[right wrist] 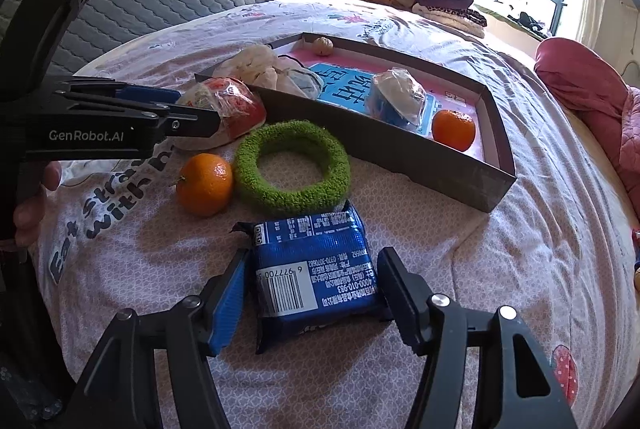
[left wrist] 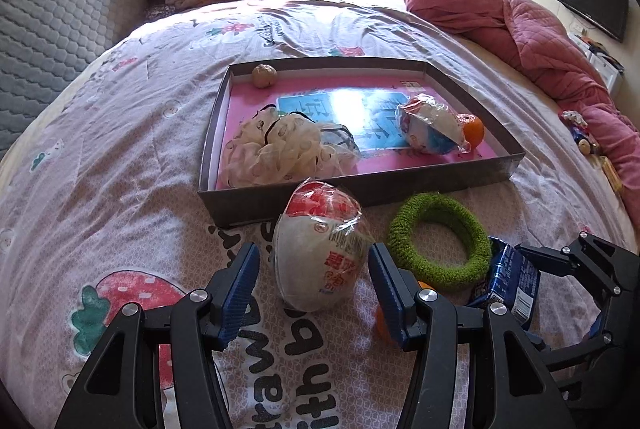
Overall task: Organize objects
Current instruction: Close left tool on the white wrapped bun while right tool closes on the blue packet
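Your landmark is the shallow brown cardboard tray (right wrist: 460, 173). Its near wall blocks any low, level approach to its pink floor, which lies bare between the cream mesh pouf (left wrist: 276, 149) and the wrapped blue-and-white packet (left wrist: 432, 127). Just before that wall, the fuzzy green ring (right wrist: 292, 169), loose orange mandarin (right wrist: 205, 184) and blue foil packet (right wrist: 316, 277) crowd the bedspread (right wrist: 500, 269); right of them the bedspread lies bare.

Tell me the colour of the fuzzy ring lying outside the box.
Green; the fuzzy ring shows best in the right wrist view.

Bed (right wrist: 500, 261): tray (right wrist: 400, 153), tangerine (right wrist: 205, 184), ring (right wrist: 292, 167).
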The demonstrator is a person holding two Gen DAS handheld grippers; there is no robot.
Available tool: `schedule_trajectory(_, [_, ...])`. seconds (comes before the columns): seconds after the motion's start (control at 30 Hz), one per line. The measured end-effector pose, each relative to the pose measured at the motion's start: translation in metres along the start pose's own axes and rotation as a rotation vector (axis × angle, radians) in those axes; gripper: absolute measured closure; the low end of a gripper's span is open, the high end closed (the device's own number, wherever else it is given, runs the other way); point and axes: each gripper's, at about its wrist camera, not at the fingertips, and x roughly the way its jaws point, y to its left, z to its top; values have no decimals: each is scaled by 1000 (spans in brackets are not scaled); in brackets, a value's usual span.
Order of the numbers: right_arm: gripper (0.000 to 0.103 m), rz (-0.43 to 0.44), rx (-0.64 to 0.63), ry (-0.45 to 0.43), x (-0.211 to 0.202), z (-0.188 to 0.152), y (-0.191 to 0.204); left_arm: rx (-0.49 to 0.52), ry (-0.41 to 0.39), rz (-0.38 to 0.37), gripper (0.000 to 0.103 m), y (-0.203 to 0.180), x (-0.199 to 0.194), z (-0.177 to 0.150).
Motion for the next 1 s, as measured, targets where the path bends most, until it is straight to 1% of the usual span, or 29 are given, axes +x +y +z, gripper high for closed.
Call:
schedule_trajectory(0.27, [40,15,33,4,4,-1,-4,5,5,-25,45,-2,10,4])
schedule_trajectory(0.47, [40,21,46,3,4,-1,-5,14,11,-19,45,-4,17,6])
schedule_trajectory(0.6, [41,24,56,4,4,-1,-6,-8,22,-23,45,0,23,8])
schedule_trajectory(0.87, [43,60,115,1,1,-2,-16,-48,30,-41,45,10,30,6])
schedule_trajectory(1.0, [44,58,113,1,1,-1,-16,-44,26,-48,49,10,29,6])
